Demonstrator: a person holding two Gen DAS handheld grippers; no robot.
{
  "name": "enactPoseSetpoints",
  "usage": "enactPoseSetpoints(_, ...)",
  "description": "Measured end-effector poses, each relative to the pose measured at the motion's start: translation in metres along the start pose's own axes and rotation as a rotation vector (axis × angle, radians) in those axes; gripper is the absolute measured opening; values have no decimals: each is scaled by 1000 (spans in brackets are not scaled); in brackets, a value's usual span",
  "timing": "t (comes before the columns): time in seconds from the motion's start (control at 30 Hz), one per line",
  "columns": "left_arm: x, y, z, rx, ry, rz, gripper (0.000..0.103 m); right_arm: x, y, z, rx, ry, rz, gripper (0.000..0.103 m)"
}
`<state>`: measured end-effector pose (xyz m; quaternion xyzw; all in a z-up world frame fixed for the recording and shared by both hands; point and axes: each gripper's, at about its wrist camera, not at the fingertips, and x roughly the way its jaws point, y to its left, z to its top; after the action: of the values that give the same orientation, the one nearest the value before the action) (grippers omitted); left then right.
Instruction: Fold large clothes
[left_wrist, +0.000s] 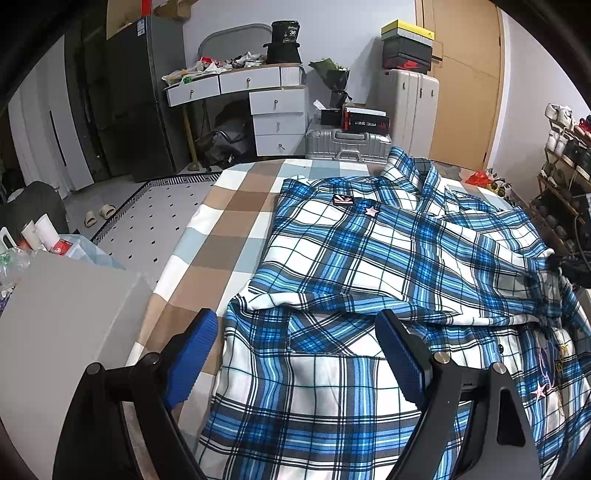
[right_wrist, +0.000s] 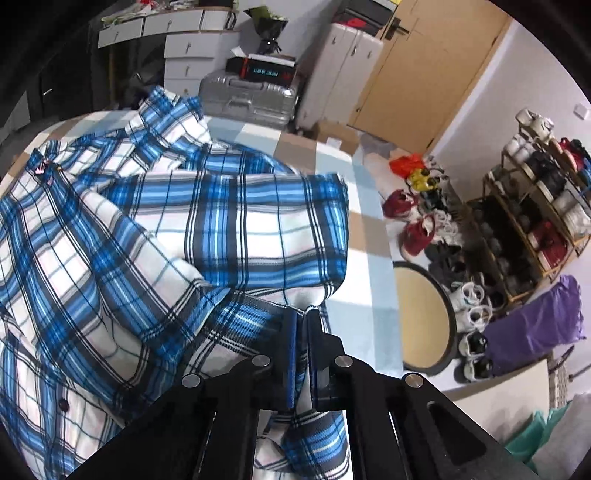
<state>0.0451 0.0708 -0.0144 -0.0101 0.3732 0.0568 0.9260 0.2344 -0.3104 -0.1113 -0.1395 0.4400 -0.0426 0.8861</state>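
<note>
Centrally, a blue-and-white plaid shirt (left_wrist: 369, 258) lies spread on a bed (left_wrist: 229, 221) covered by a checked sheet, its collar toward the far end and one fold of cloth laid across the body. Left gripper (left_wrist: 295, 354): released, blue pads wide apart over the near hem, nothing between them. Right gripper (right_wrist: 301, 354): clenched on a bunched edge of the shirt at the bed's right side. Far background: a silver suitcase (left_wrist: 347, 142).
</note>
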Motion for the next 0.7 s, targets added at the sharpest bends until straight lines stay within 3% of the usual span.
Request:
enactPoseSetpoints(0.17,2,3,-1,-16,15,-26,84,-11,-6,13,6,-53,-56,6)
enactPoseSetpoints(0.33,5,5,1,-36,36,-41,84,4,-19,6,75,25,175,30)
enactPoseSetpoints(0.4,4,4,1,-35,35,-43,84,8,-22,1,120,38,224,37)
enactPoseSetpoints(0.47,1,3,0,-24,23,-37,84,15,-22,-2,144,75,295,37)
enactPoseSetpoints(0.57,2,4,0,-14,19,-15,84,27,-15,-6,148,125,304,37)
enactPoseSetpoints(0.6,3,4,0,-17,26,-12,84,28,-13,-7,141,124,309,35)
enactPoseSetpoints(0.7,6,7,0,-33,44,-25,84,22,-4,-8,119,99,326,0)
